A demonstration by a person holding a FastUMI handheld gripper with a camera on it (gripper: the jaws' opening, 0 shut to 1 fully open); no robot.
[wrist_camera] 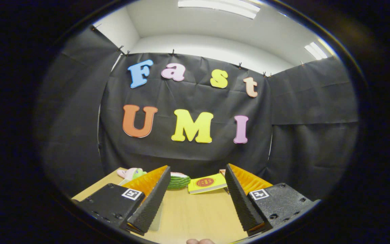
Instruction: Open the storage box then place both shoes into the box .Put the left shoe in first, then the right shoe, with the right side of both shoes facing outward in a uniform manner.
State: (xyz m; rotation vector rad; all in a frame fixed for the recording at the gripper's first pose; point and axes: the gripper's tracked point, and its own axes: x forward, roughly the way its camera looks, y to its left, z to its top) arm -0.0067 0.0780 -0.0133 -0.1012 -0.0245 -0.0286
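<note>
My gripper is open, its two black ribbed fingers with orange backs spread wide over the wooden table. Nothing lies between them. Just behind the left finger a pale upright edge shows, too little of it to tell what it is.
Beyond the fingers, at the table's far edge by the black cloth wall, lie a green striped watermelon-slice toy, a yellow booklet and a pink and green soft toy. A fingertip pokes in at the near edge.
</note>
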